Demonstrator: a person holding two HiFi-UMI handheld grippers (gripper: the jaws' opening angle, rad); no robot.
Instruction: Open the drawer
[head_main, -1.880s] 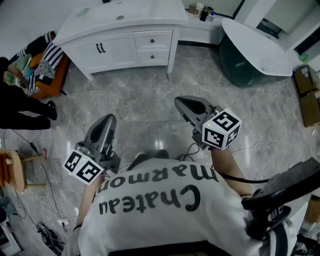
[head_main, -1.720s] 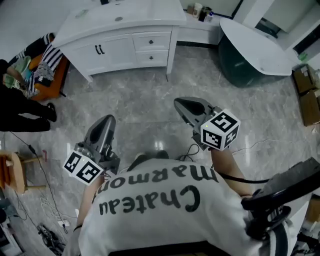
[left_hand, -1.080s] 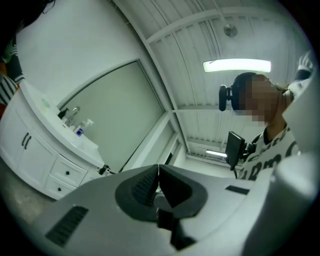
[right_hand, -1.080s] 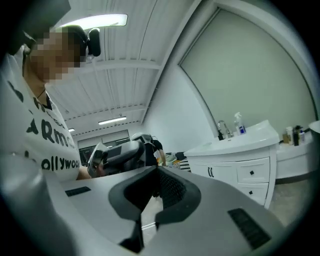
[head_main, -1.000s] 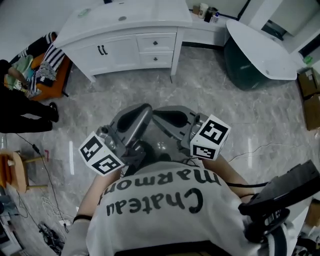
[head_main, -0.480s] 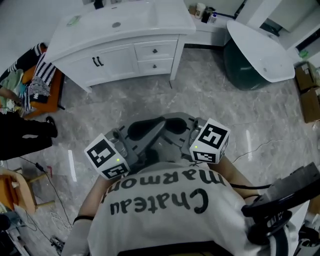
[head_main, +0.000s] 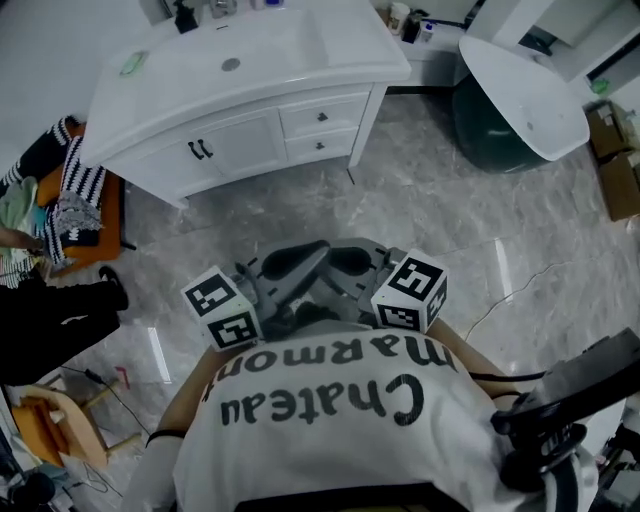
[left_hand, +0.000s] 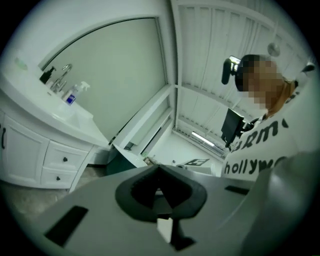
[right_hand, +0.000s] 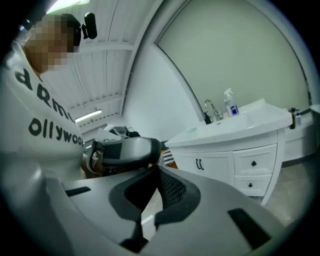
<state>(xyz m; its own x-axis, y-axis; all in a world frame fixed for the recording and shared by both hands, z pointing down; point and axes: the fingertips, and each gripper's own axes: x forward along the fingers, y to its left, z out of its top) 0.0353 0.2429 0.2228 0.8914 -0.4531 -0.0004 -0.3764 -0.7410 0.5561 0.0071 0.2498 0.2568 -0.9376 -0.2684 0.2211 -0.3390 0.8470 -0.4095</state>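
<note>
Holding left claw (head_main: 300, 262) and right claw (head_main: 345, 260) clenched on nothing, tips crossing close together. Facing the white vanity (head_main: 270, 60) across the marble floor (head_main: 420, 200): upper drawer (head_main: 322, 116) and lower drawer (head_main: 320, 146) shut, stacked right of the double doors (head_main: 200, 150), well apart from both claws.

Two tools: the left tool (left_hand: 160, 187) and the right tool (right_hand: 156, 185). One white cabinet (head_main: 245, 140) has two drawers, the upper drawer (head_main: 322, 117) and the lower drawer (head_main: 320, 146), and one basin (head_main: 250, 60).
</note>
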